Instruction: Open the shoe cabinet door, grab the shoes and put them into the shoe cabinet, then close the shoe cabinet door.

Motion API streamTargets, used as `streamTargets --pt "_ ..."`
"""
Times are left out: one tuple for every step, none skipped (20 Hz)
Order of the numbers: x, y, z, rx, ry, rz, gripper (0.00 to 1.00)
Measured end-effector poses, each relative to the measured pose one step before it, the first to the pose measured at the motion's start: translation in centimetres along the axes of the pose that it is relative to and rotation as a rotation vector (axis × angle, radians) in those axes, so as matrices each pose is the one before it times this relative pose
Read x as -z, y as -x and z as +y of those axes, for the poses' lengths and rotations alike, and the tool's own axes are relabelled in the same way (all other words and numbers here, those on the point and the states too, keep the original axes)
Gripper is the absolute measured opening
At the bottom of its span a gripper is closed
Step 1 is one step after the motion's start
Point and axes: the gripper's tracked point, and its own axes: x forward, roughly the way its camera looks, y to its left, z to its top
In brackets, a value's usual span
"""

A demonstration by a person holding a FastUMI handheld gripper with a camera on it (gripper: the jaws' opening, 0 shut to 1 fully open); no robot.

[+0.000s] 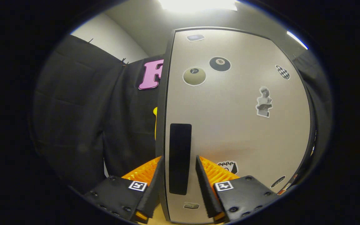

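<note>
Black handle [180, 157] at door [236, 125] edge straddled by parted fingers [206, 184], not yet gripping, ready for pulling open.

Gripper-mounted fisheye, facing cabinet door [230, 125] up close, tilted upward

The shoe cabinet door [230, 125] has a smooth, matt, laminate-like face in pale beige, with a dark, narrow edge band and a flat matt black handle strip [180, 157] — no shine on either. Thin printed stickers [219, 64] lie flat on the door (paper or vinyl, hard to tell), with a slight sheen. The gripper [180, 187] straddles the door edge and handle strip with its fingers spread; its finger pads [212, 173] look ribbed and rubbery, its body hard matt plastic with small screws — behind hangs creased, dull cloth [83, 125].
</note>
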Motion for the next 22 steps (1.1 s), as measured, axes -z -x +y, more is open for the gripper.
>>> streamTargets --pt "0.301 -0.187 0.032 0.00467 -0.00462 0.01089 0.47" --pt "0.423 -0.189 0.111 -0.00207 -0.00379 0.01400 0.46" --pt "0.434 -0.163 0.261 -0.01329 -0.00359 0.01585 0.46" --pt "0.119 -0.188 0.041 0.00288 -0.00877 0.00058 0.46" --pt "-0.034 0.142 0.006 0.01053 0.00330 0.00370 0.38" --pt "-0.077 0.034 -0.020 0.01109 0.00312 -0.00074 0.37" --pt "0.069 0.002 0.062 0.00512 -0.00682 0.00797 0.31" --pt "0.156 -0.003 -0.045 -0.00154 -0.02097 0.00646 0.25" --pt "-0.191 0.061 0.165 -0.00891 -0.02252 0.00083 0.17" --pt "0.120 0.291 -0.091 -0.00712 -0.01874 0.01019 0.17" --pt "-0.083 0.029 0.001 -0.00427 0.01516 -0.00321 0.11" --pt "-0.015 0.137 -0.078 -0.00348 0.01346 -0.00486 0.11" --pt "0.080 0.064 -0.046 -0.00849 0.00005 0.00284 0.11" --pt "0.073 0.070 -0.032 -0.01146 -0.01237 0.00247 0.11" --pt "0.066 0.135 -0.019 -0.01222 -0.01586 0.00750 0.11" --pt "0.116 0.171 -0.020 -0.01080 -0.00706 0.00581 0.11" --pt "-0.147 0.218 -0.066 -0.00754 0.00265 -0.00115 0.11" --pt "0.004 0.276 -0.021 -0.00745 0.00533 0.00190 0.11" --pt "-0.078 0.312 -0.053 -0.00829 0.00061 -0.00048 0.10" --pt "-0.009 0.558 0.020 -0.00921 -0.00302 0.00487 0.11" --pt "-0.005 0.333 -0.137 -0.00795 0.00158 0.00215 0.10" --pt "-0.034 0.297 -0.172 -0.00504 0.00520 -0.00003 0.10"
